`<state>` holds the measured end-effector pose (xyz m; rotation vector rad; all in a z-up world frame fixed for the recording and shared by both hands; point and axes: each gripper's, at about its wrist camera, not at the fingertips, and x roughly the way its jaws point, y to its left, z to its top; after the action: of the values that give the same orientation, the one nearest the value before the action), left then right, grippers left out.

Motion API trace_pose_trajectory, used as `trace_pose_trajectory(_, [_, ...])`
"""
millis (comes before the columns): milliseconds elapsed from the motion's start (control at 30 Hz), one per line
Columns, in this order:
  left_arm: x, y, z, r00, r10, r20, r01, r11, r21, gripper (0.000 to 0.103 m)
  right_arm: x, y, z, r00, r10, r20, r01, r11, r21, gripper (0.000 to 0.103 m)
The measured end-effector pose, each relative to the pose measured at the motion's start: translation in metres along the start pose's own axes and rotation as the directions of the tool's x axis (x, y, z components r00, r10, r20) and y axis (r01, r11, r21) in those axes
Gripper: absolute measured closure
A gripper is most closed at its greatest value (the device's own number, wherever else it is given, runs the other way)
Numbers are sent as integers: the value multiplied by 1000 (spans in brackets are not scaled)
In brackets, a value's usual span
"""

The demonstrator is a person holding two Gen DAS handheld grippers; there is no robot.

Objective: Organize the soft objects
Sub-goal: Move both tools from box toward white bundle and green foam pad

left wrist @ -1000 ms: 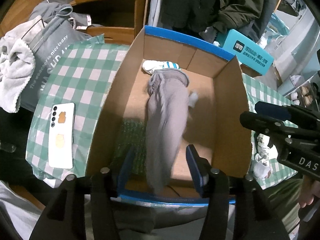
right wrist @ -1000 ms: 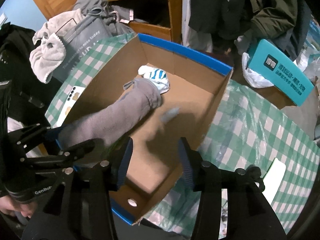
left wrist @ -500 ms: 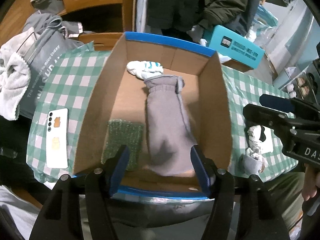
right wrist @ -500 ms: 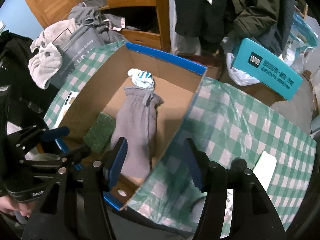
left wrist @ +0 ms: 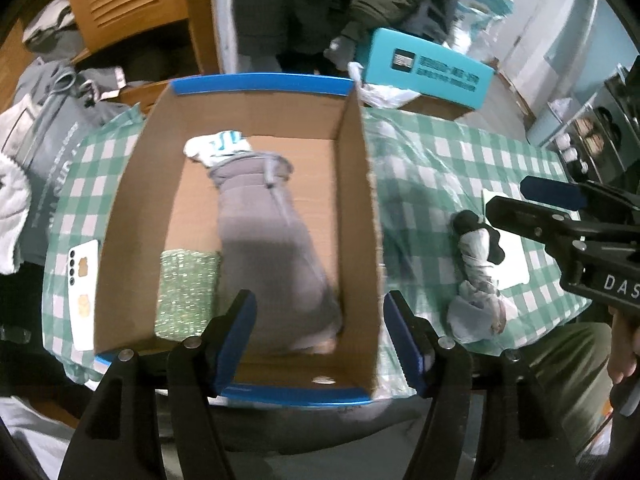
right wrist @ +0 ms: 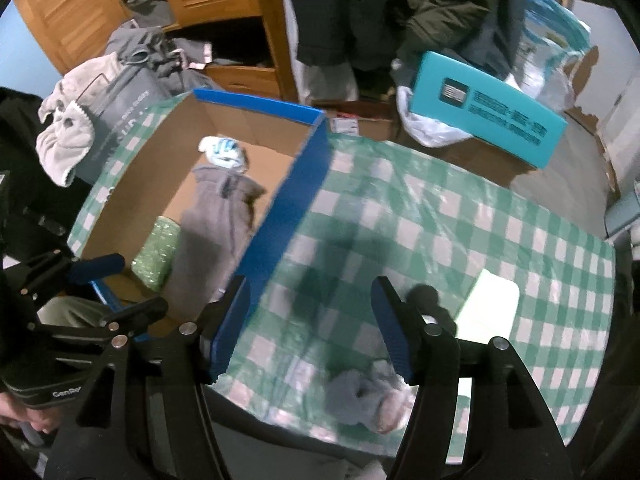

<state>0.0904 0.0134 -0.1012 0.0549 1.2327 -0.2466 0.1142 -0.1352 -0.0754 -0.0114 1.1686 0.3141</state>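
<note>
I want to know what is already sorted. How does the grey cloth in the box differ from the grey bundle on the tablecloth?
The grey cloth lies stretched out flat inside the cardboard box; the grey bundle sits twisted and knotted outside it, on the checked tablecloth. The cloth is plain grey and larger; the bundle has black parts. Neither is held by a gripper.

Both tools are black, angular plastic frames with flat blue pads lining the inner faces of the fingers. On the left gripper (left wrist: pixel 320 336) a round silver screw head sits just behind each pad, with another further out on each outer arm. The right gripper (right wrist: pixel 310 324) is built the same way, silver screws at the same spots behind its ribbed blue pads. White lettering, partly cut off, marks the black body behind each set of fingers. Behind the tools the person wears olive-green trousers (left wrist: pixel 568 364) and something pale grey.
</note>
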Motion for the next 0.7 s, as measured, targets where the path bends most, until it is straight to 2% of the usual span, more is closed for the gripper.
trace_pose_trajectory(700, [38,-97,-7,996,-31,-83,42,990,132,30,1,-116,-62,996,-65,-55,73,984,162,38])
